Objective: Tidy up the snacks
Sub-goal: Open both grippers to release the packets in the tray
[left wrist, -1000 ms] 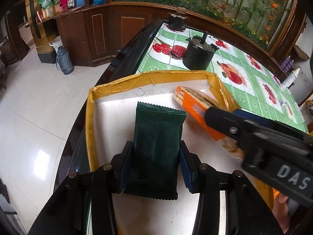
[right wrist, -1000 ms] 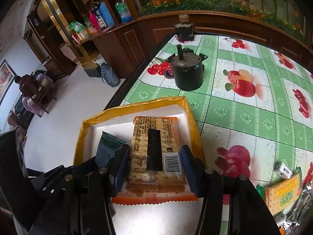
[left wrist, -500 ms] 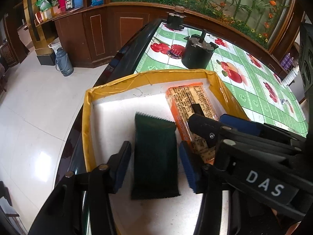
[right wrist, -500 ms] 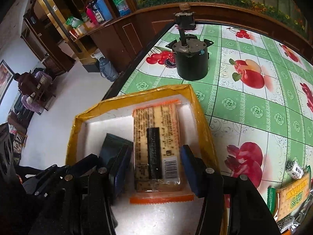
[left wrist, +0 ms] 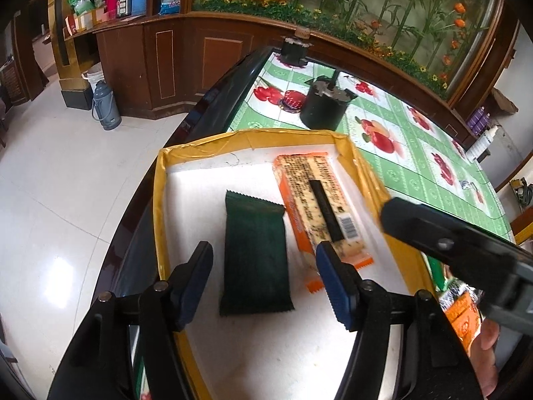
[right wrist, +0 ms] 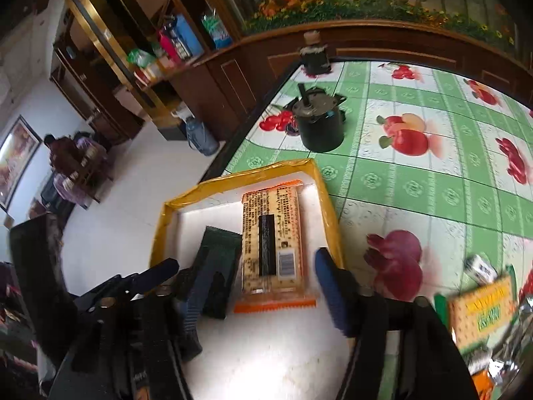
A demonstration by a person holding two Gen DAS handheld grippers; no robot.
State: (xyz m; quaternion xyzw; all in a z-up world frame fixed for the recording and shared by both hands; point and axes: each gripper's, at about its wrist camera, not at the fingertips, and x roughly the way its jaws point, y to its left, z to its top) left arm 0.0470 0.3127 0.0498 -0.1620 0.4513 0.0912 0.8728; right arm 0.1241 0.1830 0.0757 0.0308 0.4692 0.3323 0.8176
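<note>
The left gripper (left wrist: pixel 263 280) stands with its jaws spread wide and nothing between them; the dark green packet (left wrist: pixel 255 255) lies flat on the white floor of the tray, centre of the left wrist frame, clear of both blue pads. The right gripper (right wrist: pixel 258 283) is likewise spread and empty, its pads either side of the near end of the orange-edged cracker pack (right wrist: pixel 271 246) without touching it. That pack lies flat just beside the green packet, along the tray's right wall in both views.

Both snacks sit inside the yellow-rimmed tray (left wrist: pixel 160 180), so the placing step looks finished and the step in hand is, as I judge it, the release and clearing away.

At the lower right edge of the right wrist frame more snacks wait on the green fruit-patterned tablecloth (right wrist: pixel 433 173): a yellow biscuit packet (right wrist: pixel 483 313) and some foil wrappers, blurred. The next move likely calls for lifting a gripper over the tray wall, swinging to that pile and closing on one packet. A black pot (right wrist: pixel 319 126) stands beyond the tray, well apart.
</note>
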